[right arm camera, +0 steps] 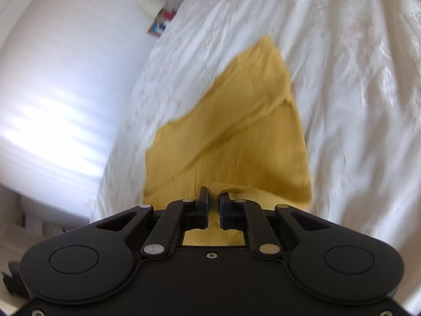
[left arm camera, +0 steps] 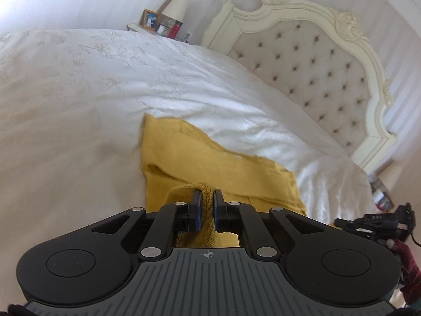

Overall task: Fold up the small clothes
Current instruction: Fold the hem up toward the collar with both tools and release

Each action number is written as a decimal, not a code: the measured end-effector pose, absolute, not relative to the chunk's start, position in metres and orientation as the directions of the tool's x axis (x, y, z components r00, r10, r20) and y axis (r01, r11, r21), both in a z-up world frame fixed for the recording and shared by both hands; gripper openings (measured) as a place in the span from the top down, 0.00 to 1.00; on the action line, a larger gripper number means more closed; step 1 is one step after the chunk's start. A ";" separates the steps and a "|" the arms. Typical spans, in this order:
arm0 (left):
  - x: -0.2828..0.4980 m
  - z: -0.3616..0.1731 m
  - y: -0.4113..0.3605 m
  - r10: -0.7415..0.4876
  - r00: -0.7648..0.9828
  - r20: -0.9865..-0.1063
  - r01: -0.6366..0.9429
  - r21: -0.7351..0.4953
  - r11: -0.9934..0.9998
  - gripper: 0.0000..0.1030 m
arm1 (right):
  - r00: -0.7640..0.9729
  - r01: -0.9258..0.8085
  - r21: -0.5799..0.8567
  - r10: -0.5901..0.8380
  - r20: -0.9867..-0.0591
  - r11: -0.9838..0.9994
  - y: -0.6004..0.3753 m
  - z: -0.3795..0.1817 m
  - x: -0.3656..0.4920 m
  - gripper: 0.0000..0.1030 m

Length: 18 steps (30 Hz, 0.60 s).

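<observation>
A small mustard-yellow knit garment [left arm camera: 210, 163] lies on the white bedspread [left arm camera: 92, 79], partly folded. My left gripper [left arm camera: 208, 193] is shut on a ribbed edge of the garment, which bunches up between its fingers. In the right wrist view the same garment [right arm camera: 236, 121] stretches away from me over the bedspread [right arm camera: 355, 92]. My right gripper [right arm camera: 213, 194] is shut on another edge of it, with yellow fabric pinched between the fingers. The right gripper also shows at the right edge of the left wrist view [left arm camera: 379, 221].
A cream tufted headboard [left arm camera: 310, 60] stands at the back right. A bedside table with a lamp [left arm camera: 175, 6], a photo frame [left arm camera: 150, 19] and a red bottle [left arm camera: 173, 29] is beyond the bed. A white wall [right arm camera: 52, 92] is left of the bed.
</observation>
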<state>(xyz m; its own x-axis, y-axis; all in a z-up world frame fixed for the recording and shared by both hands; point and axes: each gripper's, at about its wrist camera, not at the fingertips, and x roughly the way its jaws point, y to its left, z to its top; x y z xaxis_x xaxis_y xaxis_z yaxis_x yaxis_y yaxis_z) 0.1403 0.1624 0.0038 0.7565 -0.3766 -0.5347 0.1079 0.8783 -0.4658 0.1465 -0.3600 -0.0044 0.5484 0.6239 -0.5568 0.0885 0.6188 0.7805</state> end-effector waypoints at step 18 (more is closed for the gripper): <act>0.149 -0.044 0.140 -0.189 0.765 -0.616 0.139 -0.127 0.982 0.75 | 0.635 -0.080 0.432 0.380 -0.672 0.898 -0.307 -0.014 0.170 0.63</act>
